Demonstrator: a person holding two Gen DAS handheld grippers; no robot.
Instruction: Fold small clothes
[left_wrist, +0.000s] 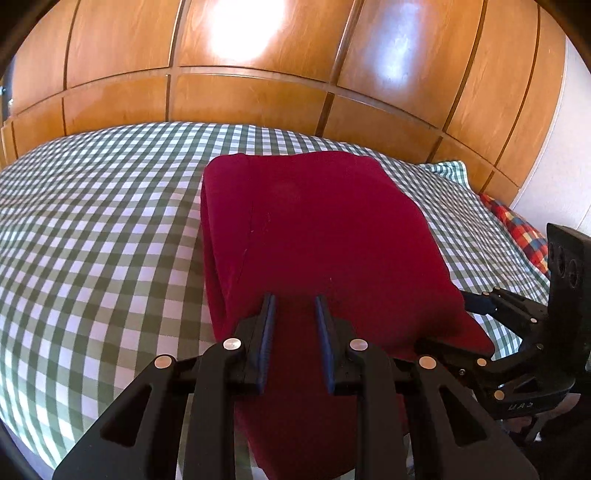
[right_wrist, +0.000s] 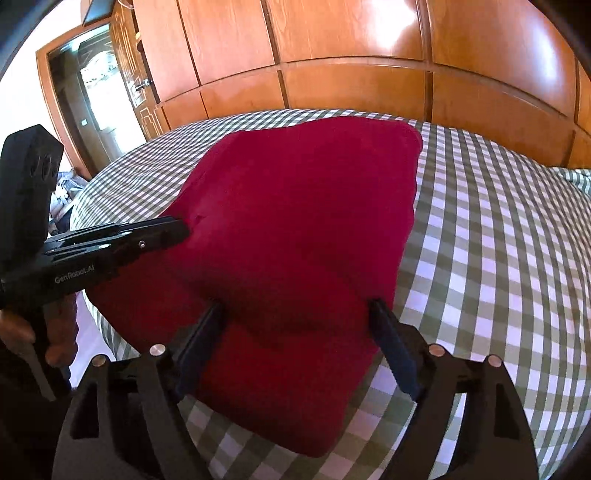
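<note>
A dark red garment (left_wrist: 314, 229) lies folded in layers on the checked bed cover, its near end reaching the bed's front edge. My left gripper (left_wrist: 294, 301) hovers over its near part, jaws a small gap apart, nothing between them. It also shows from the side in the right wrist view (right_wrist: 181, 229), over the garment's left edge. My right gripper (right_wrist: 297, 308) is wide open, its fingers straddling the near part of the garment (right_wrist: 295, 221). It shows in the left wrist view (left_wrist: 476, 301) at the garment's right edge.
The green-and-white checked bed cover (left_wrist: 92, 240) spans both views. A wooden panelled wardrobe (left_wrist: 240, 92) stands behind the bed. A multicoloured checked cloth (left_wrist: 517, 225) lies at the far right. A doorway (right_wrist: 92, 96) is at the left.
</note>
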